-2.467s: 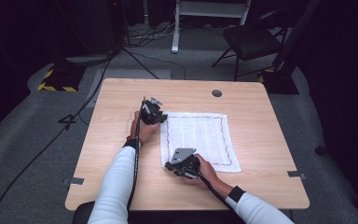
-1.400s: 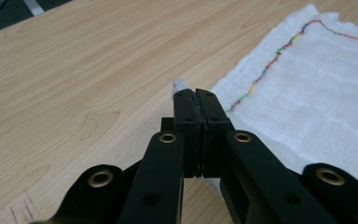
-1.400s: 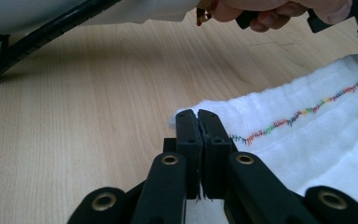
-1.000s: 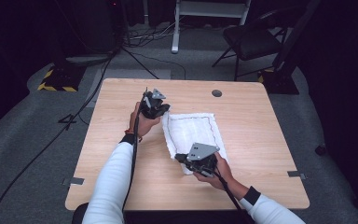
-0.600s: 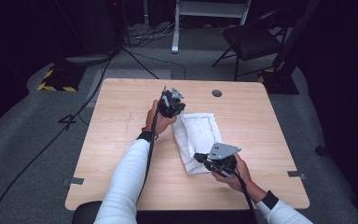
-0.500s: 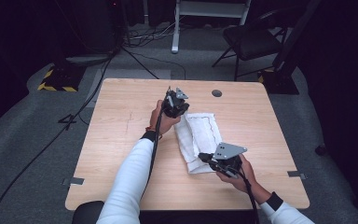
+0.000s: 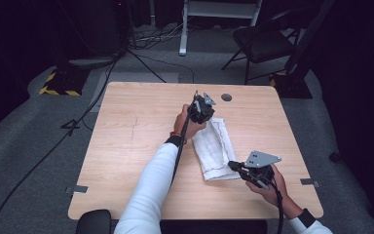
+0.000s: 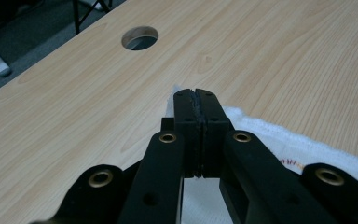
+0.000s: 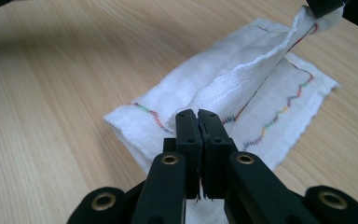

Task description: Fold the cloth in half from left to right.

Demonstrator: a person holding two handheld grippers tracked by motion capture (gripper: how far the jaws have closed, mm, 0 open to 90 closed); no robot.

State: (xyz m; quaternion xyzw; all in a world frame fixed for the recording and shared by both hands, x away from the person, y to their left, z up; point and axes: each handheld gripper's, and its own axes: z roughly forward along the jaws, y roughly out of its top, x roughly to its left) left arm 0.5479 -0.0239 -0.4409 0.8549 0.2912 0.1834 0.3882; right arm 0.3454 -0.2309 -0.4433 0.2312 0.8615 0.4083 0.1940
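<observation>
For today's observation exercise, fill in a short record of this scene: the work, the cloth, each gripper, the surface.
work: folding a cloth in half
cloth: white cloth with coloured stitching, partly folded over, one edge lifted
left gripper: shut on the cloth's far corner
right gripper: shut on the cloth's near edge
surface: wooden table with a round hole
</observation>
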